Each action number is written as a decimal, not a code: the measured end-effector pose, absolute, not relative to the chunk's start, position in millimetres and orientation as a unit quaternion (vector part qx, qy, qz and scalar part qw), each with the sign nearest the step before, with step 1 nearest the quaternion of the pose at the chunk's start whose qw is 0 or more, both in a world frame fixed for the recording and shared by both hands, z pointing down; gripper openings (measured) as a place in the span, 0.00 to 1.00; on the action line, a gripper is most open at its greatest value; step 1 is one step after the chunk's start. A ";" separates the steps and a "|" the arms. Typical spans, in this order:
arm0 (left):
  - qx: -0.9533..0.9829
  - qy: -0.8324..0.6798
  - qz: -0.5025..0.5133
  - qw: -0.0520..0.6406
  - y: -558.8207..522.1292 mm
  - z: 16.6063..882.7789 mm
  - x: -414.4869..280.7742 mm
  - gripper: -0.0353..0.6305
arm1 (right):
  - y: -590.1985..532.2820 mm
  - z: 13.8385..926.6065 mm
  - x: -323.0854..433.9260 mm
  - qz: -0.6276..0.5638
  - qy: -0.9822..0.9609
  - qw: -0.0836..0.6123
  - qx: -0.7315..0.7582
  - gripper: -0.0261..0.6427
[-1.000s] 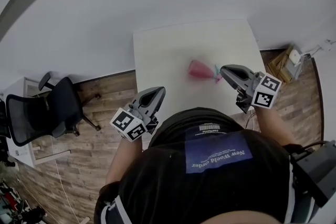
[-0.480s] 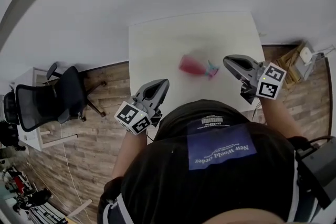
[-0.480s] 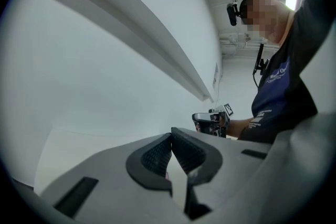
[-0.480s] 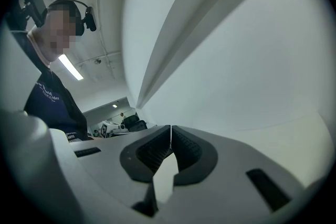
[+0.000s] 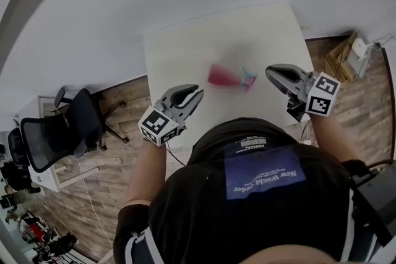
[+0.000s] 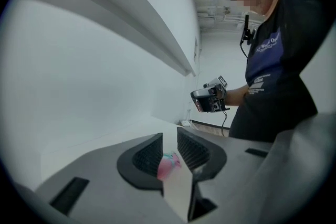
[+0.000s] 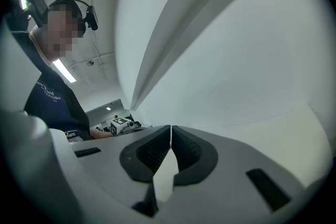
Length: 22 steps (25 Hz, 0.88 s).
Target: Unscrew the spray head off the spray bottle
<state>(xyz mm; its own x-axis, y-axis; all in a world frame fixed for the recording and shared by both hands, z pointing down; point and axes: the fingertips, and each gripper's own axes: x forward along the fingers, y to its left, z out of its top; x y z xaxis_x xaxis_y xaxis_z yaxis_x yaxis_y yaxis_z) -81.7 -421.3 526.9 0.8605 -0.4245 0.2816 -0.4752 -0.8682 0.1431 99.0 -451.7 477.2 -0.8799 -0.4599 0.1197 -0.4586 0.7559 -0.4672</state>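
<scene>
A pink spray bottle point(image 5: 224, 76) lies on its side on the white table point(image 5: 185, 46), its teal spray head point(image 5: 249, 79) pointing right. My left gripper point(image 5: 195, 94) hovers over the table's near left edge, left of the bottle and apart from it. Its jaws have just been opening: a narrow gap shows, with nothing in it, and the far-off bottle point(image 6: 169, 164) appears through it. My right gripper point(image 5: 270, 73) is shut and empty, just right of the spray head, not touching it. The left gripper view catches the right gripper point(image 6: 210, 98) across the table.
A white wall runs along the table's far side. A black office chair point(image 5: 62, 133) stands on the wooden floor to the left. Cardboard and a small white box point(image 5: 346, 52) lie on the floor at the right. The left gripper's marker cube point(image 7: 119, 126) shows in the right gripper view.
The left gripper has moved forward and rightward over the table edge, and its jaws now show a small gap. The right gripper has shifted slightly. The bottle lies as before.
</scene>
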 end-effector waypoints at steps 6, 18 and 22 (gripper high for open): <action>0.973 -0.127 0.187 0.054 -435.3 567.4 -67.3 0.47 | -453.8 493.5 100.2 -0.269 0.925 -0.012 -0.266 0.03; 0.960 -0.053 0.276 -0.005 -479.0 661.7 -40.1 0.85 | -453.7 516.1 109.5 -0.300 0.914 -0.019 -0.273 0.03; 0.948 -0.002 0.318 -0.020 -482.2 695.0 -30.7 0.85 | -453.9 526.0 116.8 -0.310 0.908 -0.018 -0.281 0.03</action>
